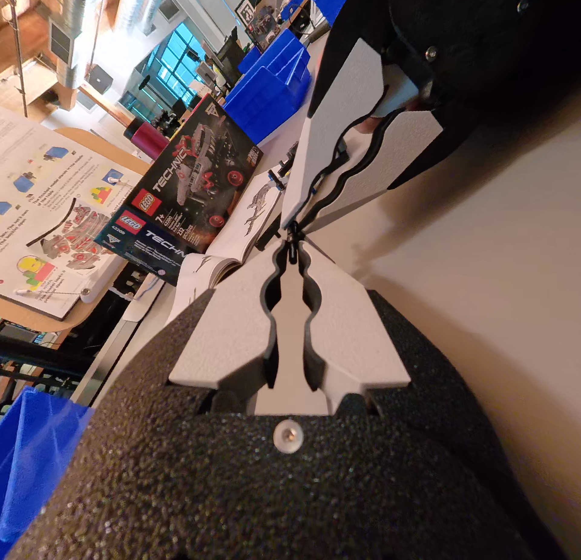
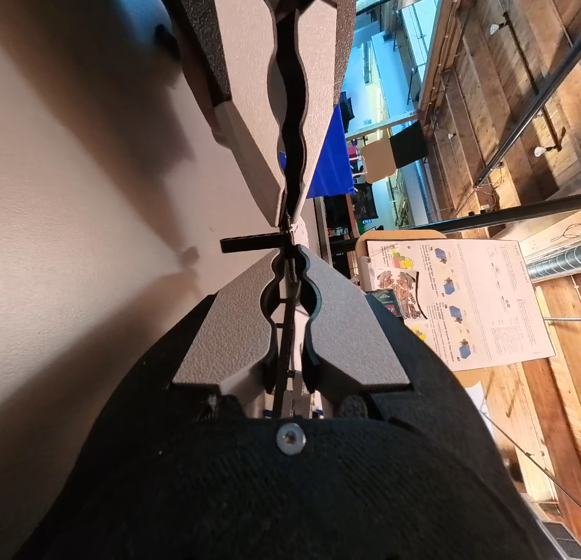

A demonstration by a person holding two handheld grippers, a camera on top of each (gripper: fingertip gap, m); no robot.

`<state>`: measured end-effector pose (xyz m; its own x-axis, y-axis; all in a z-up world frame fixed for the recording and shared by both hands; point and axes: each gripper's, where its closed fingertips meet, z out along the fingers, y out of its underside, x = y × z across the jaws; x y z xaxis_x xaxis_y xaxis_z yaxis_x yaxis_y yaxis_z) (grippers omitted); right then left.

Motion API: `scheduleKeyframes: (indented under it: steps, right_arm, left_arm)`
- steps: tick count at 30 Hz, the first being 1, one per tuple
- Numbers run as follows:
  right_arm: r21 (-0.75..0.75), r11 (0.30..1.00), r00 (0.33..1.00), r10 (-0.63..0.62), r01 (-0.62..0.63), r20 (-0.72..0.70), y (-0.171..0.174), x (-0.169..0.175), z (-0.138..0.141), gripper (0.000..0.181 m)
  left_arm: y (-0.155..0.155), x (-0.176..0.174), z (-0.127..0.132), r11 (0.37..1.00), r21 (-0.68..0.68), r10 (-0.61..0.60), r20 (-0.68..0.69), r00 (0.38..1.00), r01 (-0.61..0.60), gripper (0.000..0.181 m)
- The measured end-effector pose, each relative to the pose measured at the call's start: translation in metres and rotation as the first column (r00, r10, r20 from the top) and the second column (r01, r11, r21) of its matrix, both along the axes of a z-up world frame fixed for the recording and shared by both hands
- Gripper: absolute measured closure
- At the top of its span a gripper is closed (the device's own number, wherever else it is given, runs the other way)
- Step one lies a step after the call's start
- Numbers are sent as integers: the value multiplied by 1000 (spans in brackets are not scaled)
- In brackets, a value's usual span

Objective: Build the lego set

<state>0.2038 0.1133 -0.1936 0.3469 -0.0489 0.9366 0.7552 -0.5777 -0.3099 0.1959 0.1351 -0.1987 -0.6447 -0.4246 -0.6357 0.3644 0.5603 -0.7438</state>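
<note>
My left gripper [image 1: 292,248] is shut on a small black pin [image 1: 292,257] held at its tips. My right gripper [image 1: 294,225] comes in from the upper right, tip to tip with the left one. In the right wrist view my right gripper [image 2: 290,251] is shut on a thin black Lego assembly [image 2: 284,340] that runs back between its fingers. A black beam [image 2: 248,242] of the assembly sticks out to the left at the tips. The left gripper [image 2: 287,216] meets it from above. Both are held above the pale table [image 1: 471,293].
A Lego box [image 1: 185,192] stands at the table's left, with an open booklet [image 1: 239,230] lying beside it. An instruction sheet [image 1: 47,205] lies on a board to the left and also shows in the right wrist view [image 2: 456,302]. Blue bins [image 1: 270,85] stand behind. The tips of both grippers are at nearly the same place.
</note>
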Motion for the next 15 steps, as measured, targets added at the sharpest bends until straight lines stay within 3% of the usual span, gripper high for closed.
scheduleKeyframes:
  steps: [13, 15]
  right_arm:
    - [-26, 1000, 996, -3, 1, -88, -4, 3, -8, 179]
    - [17, 1000, 988, 18, -16, -155, -4, 5, -6, 178]
  left_arm:
    - [-1, 5, -11, 998, 57, 20, -47, 999, -18, 177]
    - [0, 6, -8, 999, 43, 24, -33, 999, -23, 177]
